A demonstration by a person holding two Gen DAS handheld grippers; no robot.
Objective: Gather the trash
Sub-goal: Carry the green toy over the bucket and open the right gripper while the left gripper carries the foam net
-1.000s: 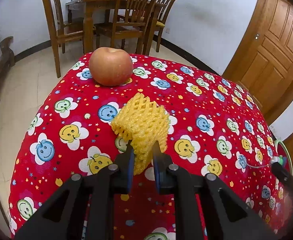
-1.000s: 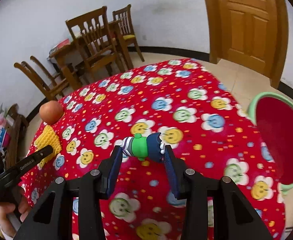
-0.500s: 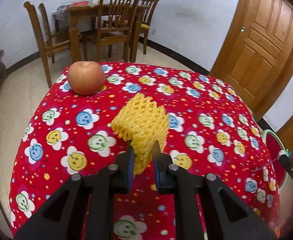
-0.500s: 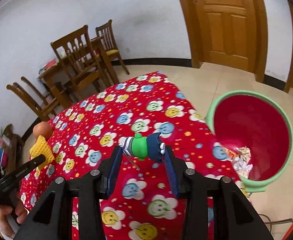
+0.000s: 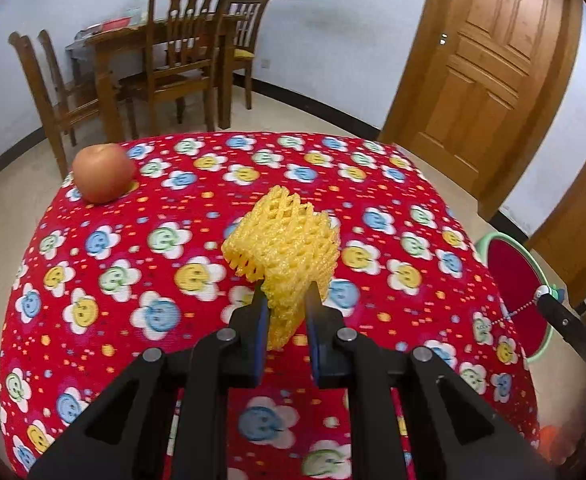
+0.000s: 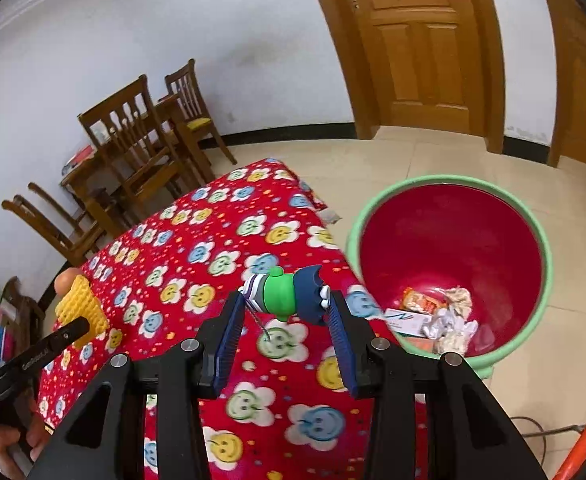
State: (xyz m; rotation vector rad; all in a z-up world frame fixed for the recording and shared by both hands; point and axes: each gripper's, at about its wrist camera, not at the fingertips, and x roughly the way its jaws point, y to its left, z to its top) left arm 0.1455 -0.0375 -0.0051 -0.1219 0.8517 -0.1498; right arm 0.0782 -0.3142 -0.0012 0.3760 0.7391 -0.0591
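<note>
In the left wrist view the left tool (image 5: 285,312) reaches up from the bottom centre of the frame, pointing downward at a slant over the desk covered in a red cloth printed with smiling flower faces (image 5: 165,320); its two black fingers with blue pads are clenched on the lower end of a yellow foam mesh fruit sleeve (image 5: 283,248), which stands up above the fingertips at mid-frame, clear of the cloth. A reddish round apple (image 5: 101,172) rests on the cloth at the upper left, well apart from the sleeve. At the right edge a round red bin with a pale green rim (image 5: 511,276) shows beyond the desk edge, with the tip of the other tool in front of it. In the right wrist view the right tool (image 6: 284,304) also rises from the bottom centre and slants downward, near the desk's right edge; its ribbed blue pads grip the two ends of a small toy figure with a green body, dark blue cap and striped end (image 6: 283,294), held crosswise, a thin bead chain hanging below it. The red bin stands on the tiled floor at the right of the frame, just beside the desk, with crumpled paper and wrappers (image 6: 441,318) lying in its bottom. At the lower left edge a hand (image 6: 13,446) holds the left tool with the yellow sleeve.
</note>
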